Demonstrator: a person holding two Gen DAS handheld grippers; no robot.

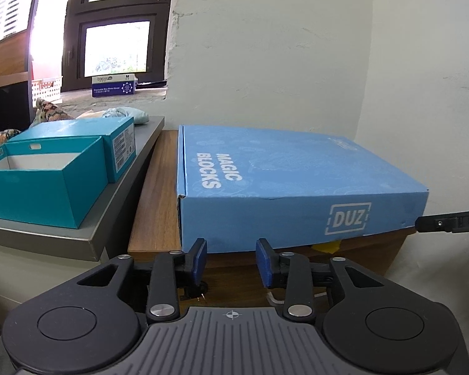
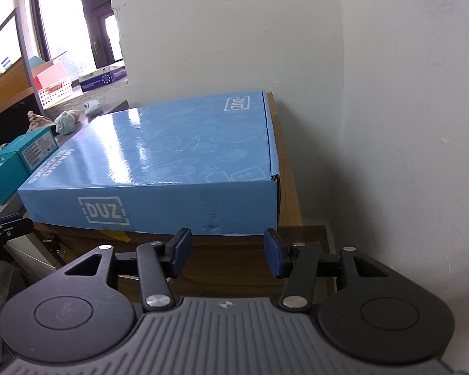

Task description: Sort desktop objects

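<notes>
Bottom centre of left view: our left gripper point(image 1: 231, 261), jaws part open, nothing between pads. Bottom centre of right view: our right gripper point(image 2: 227, 254), jaws wider, also empty. Just beyond both, blue Magic Blocks box point(image 1: 297, 184) lies flat on wooden stand point(image 1: 153, 206), against wall. Yellow scrap point(image 1: 326, 246) under front edge, likely tape; view poor. Left of frame: open teal box point(image 1: 47, 187) on grey shelf point(image 1: 87, 237). We judge step as between grasps. Next move calls for two-sided hold on wide box.
</notes>
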